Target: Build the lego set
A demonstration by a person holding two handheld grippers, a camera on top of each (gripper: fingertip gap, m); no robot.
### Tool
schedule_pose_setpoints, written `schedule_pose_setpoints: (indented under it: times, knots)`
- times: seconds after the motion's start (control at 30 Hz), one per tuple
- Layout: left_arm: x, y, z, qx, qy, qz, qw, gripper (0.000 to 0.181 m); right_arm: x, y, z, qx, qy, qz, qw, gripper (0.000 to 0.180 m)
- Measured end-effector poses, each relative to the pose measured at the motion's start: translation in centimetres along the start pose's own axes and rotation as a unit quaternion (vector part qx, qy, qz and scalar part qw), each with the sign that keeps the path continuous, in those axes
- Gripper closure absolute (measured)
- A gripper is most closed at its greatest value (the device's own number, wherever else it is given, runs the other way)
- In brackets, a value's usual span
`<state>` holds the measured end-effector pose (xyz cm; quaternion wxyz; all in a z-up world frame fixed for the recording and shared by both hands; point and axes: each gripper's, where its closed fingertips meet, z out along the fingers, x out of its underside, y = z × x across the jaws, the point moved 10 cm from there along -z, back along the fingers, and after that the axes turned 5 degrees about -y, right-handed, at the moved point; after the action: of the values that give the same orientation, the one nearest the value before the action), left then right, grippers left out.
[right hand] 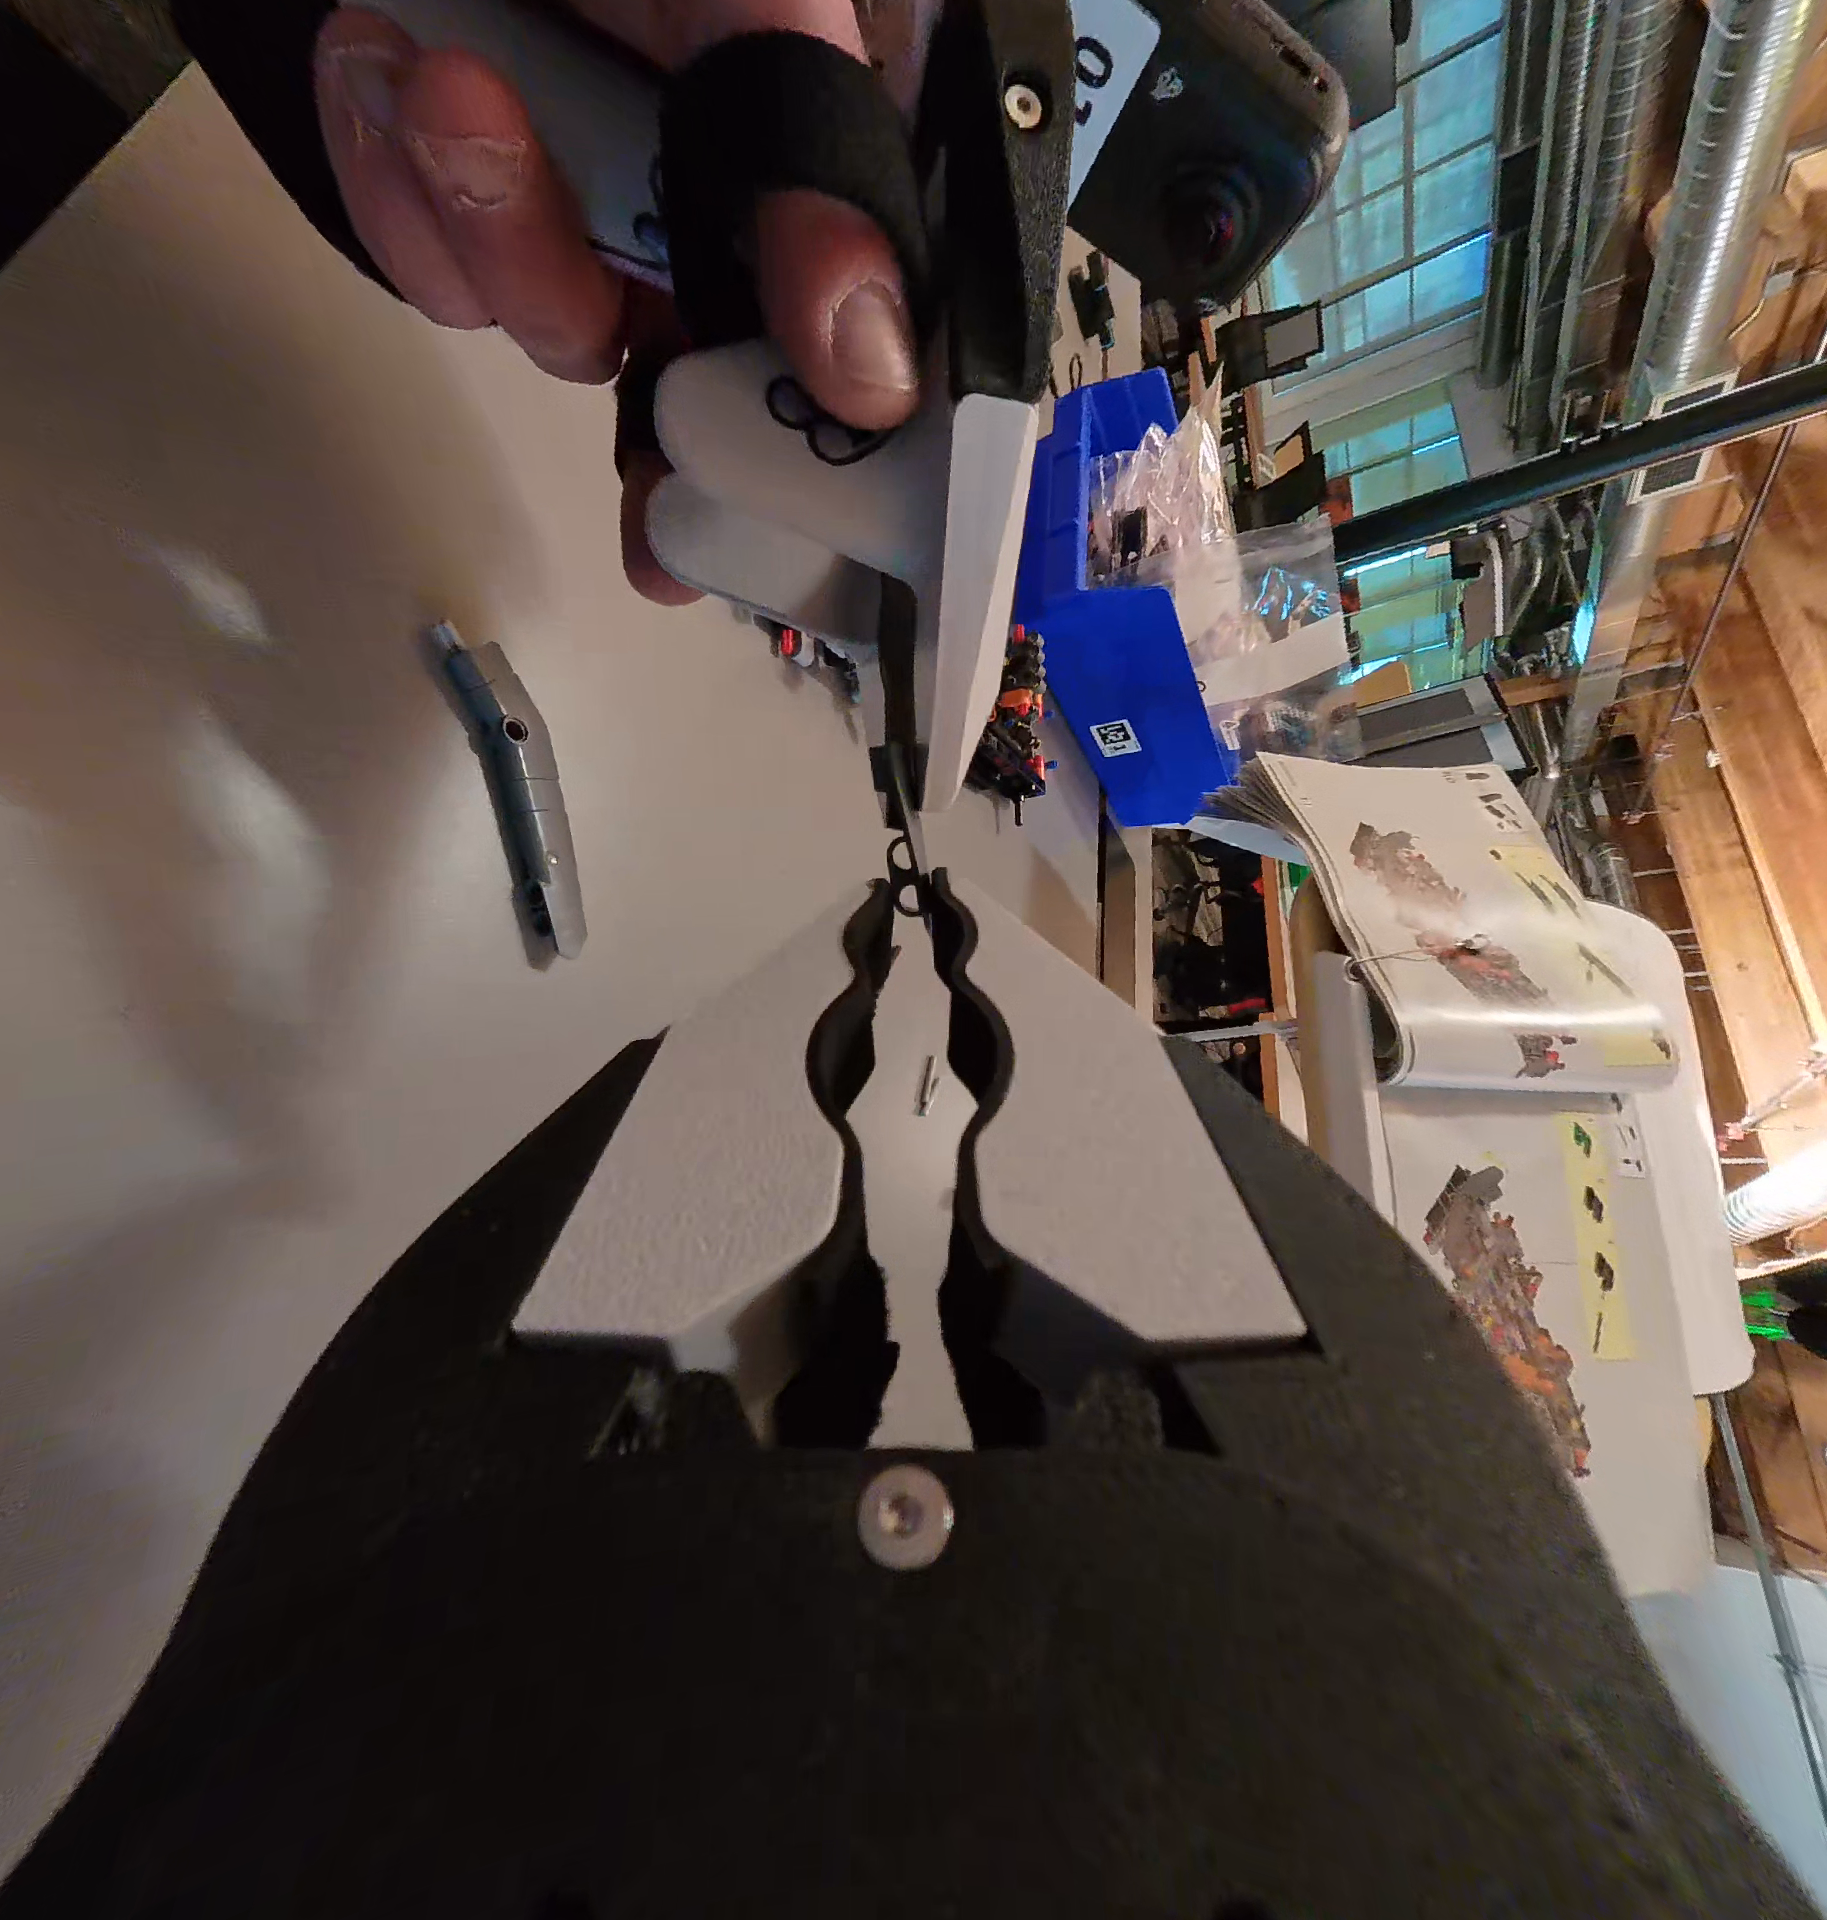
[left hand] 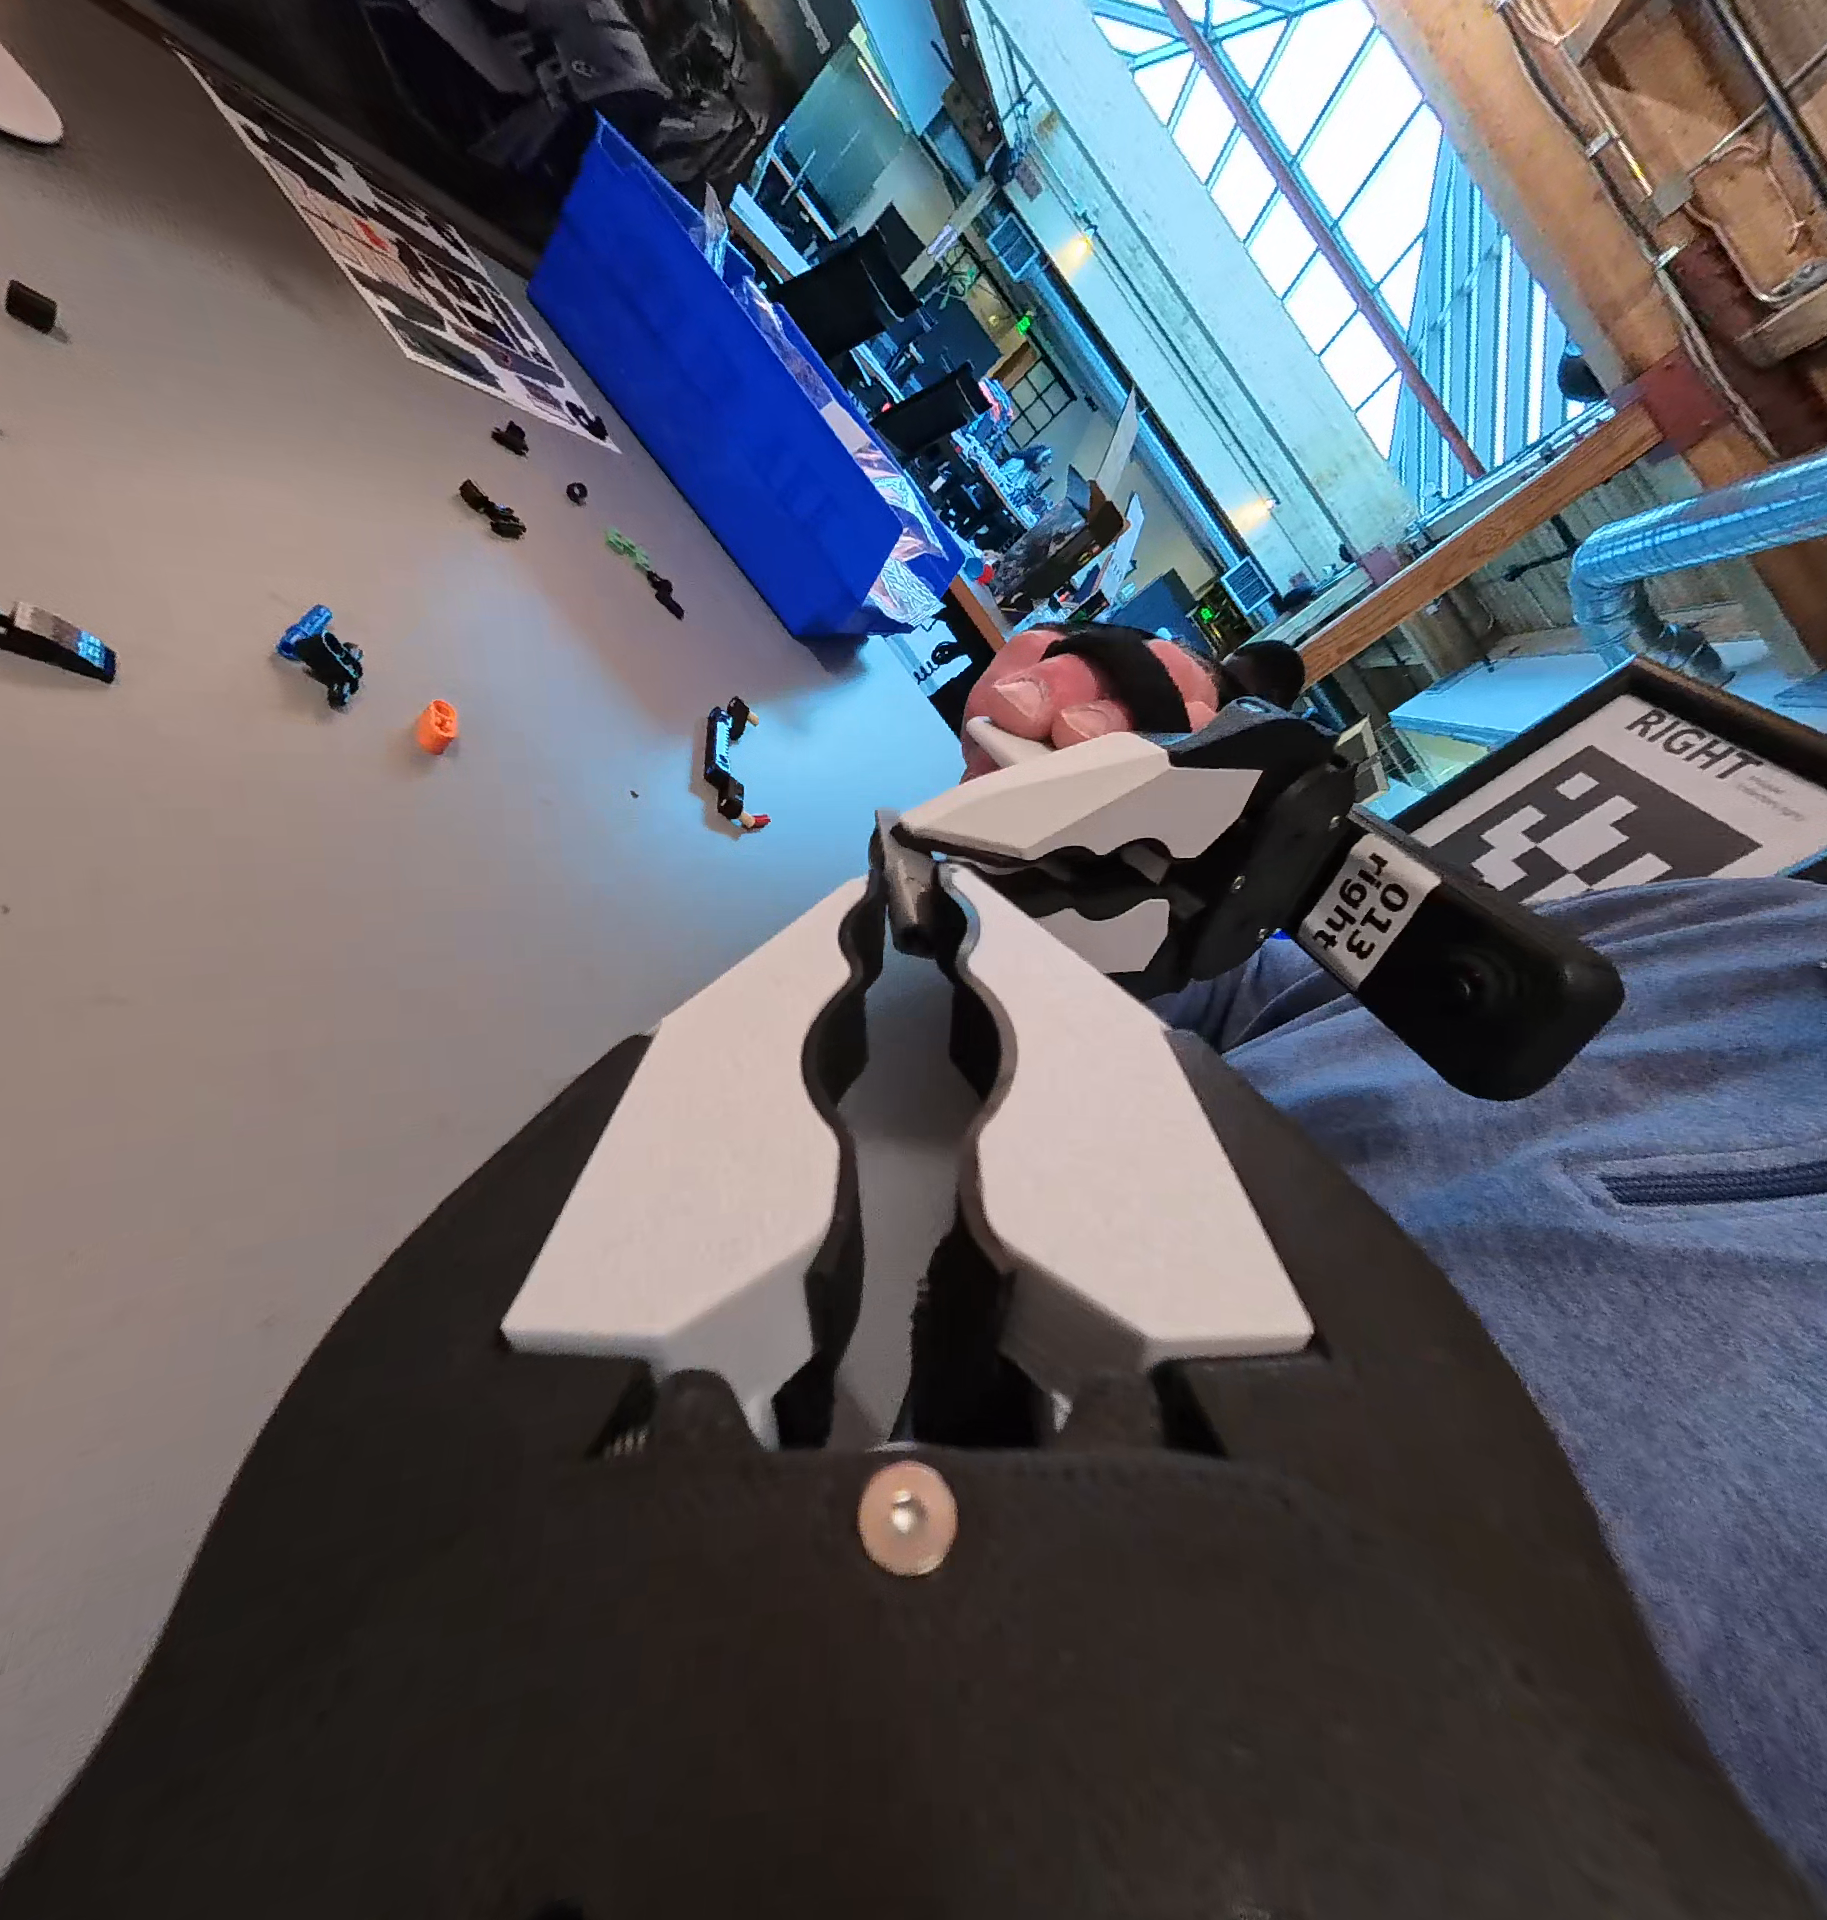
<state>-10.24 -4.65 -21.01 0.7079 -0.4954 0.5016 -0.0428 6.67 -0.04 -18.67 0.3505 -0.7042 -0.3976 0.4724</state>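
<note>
My left tongs (left hand: 909, 904) and right tongs (right hand: 909, 894) meet tip to tip above the table (left hand: 213, 935), both pinching what looks like one small black lego piece (right hand: 904, 868); loose pieces (left hand: 322, 655) lie beyond.

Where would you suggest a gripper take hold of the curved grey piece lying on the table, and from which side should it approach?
Grip the curved grey piece across its narrow width near the bend in its middle, coming straight down from above. It lies flat on the table with bare surface along both long edges, so fingers fit either side. It is long and thin, so an end grip would probably let it swing.
</note>
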Motion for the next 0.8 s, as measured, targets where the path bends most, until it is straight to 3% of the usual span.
schedule_pose_setpoints:
  times: [0.63, 0.7, 0.8]
  knots:
    - [0.5, 1.1, 0.4, 0.054, -0.004, -0.108, 0.993, 0.162, 0.2, 0.7, 0.1, 0.058, 0.018, -0.011, 0.998, 0.175]
    - [0.6, 1.0, 0.5, 0.058, -0.007, -0.105, 0.993, 0.172, 0.2, 0.9, 0.3, 0.060, 0.024, -0.016, 0.998, 0.175]
    - [0.5, 1.0, 0.5, 0.058, -0.007, -0.098, 0.994, 0.172, 0.3, 1.0, 0.3, 0.062, 0.022, -0.013, 0.998, 0.175]
